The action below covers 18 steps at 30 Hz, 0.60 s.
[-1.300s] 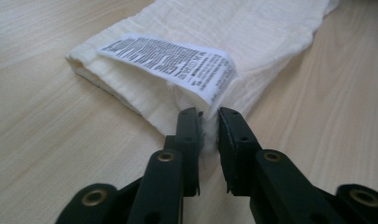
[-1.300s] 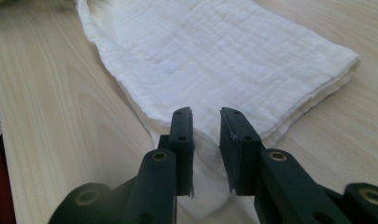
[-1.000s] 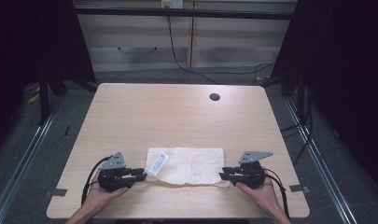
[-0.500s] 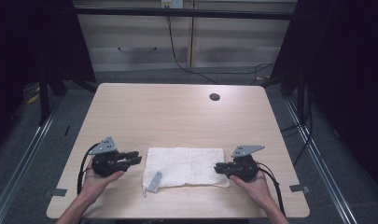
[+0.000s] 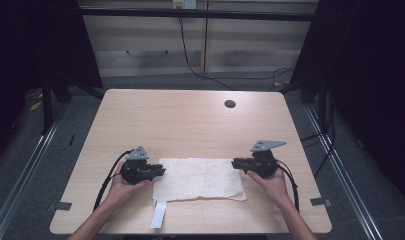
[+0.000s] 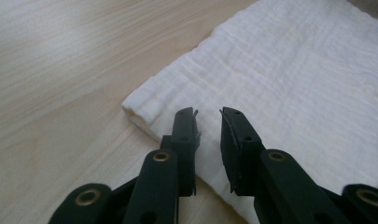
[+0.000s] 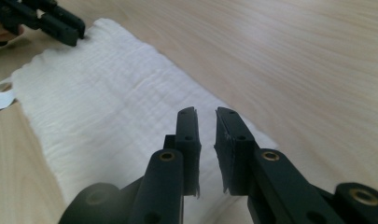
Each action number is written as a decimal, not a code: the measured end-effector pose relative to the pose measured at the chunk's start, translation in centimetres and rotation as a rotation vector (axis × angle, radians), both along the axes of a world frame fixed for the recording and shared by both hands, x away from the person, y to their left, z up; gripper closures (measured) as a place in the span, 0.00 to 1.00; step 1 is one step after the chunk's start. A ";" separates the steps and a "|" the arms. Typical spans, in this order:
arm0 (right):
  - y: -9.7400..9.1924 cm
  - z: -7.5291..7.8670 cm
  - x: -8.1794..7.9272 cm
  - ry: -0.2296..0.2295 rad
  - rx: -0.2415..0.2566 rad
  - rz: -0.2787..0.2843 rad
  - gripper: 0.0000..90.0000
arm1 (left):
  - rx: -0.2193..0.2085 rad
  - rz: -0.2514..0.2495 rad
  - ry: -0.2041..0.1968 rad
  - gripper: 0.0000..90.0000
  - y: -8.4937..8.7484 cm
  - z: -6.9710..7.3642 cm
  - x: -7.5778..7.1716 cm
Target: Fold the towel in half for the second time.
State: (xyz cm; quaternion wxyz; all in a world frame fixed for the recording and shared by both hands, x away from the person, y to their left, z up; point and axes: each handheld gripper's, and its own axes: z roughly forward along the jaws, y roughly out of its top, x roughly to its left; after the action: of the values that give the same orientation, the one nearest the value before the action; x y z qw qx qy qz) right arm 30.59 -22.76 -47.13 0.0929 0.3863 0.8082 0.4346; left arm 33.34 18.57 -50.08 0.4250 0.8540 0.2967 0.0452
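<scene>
The white cloth (image 5: pixel 197 178) lies folded and flat on the desk (image 5: pixel 190 120), close to the near edge and about midway between the left and right edges, its long sides running parallel to that near edge. A white tag (image 5: pixel 159 214) hangs off its near-left corner and points toward the near edge. From my left hand-held gripper (image 5: pixel 159 171) I look along the jaws at the cloth's left end: the tips sit over the far-left corner with a narrow slit between them, nothing pinched in that slit, and the jaws have just been closing a little further. I read this one as released, hovering at the cloth rather than biting it. My right hand-held gripper (image 5: pixel 236 163) is at the opposite end, tips at the far-right corner of the cloth; its jaws have narrowed as well and now stand with the same thin gap, and no fold of fabric is between the pads, so it is released too. In the right gripper view the left one appears far off at the top left, at the cloth's other end. Both hands come in from the near edge, one at each short end of the cloth. A dark round cable hole (image 5: pixel 230 104) sits toward the far-right corner of the desk, well apart from the cloth.
</scene>
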 end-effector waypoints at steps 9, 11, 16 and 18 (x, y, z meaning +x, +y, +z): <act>-0.8 -1.5 3.4 0.051 -0.024 -0.062 0.78 | 0.014 0.003 -0.012 0.85 0.1 -0.5 -0.2; -0.8 -2.0 3.8 0.071 -0.028 -0.062 0.76 | 0.014 0.002 -0.011 0.85 0.2 -0.5 -0.2; -0.4 -3.0 4.0 0.100 -0.053 -0.030 0.73 | 0.010 0.001 -0.004 0.85 0.4 -0.5 -0.1; -0.2 -3.0 3.9 0.099 -0.061 -0.027 0.73 | 0.012 0.003 -0.010 0.85 0.6 -0.5 -0.2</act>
State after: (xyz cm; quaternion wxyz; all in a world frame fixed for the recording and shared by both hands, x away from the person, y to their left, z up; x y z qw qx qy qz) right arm 34.51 -22.95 -50.17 0.0704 0.4154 0.8194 0.3887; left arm 33.14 19.13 -50.58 0.4214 0.8558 0.2955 0.0518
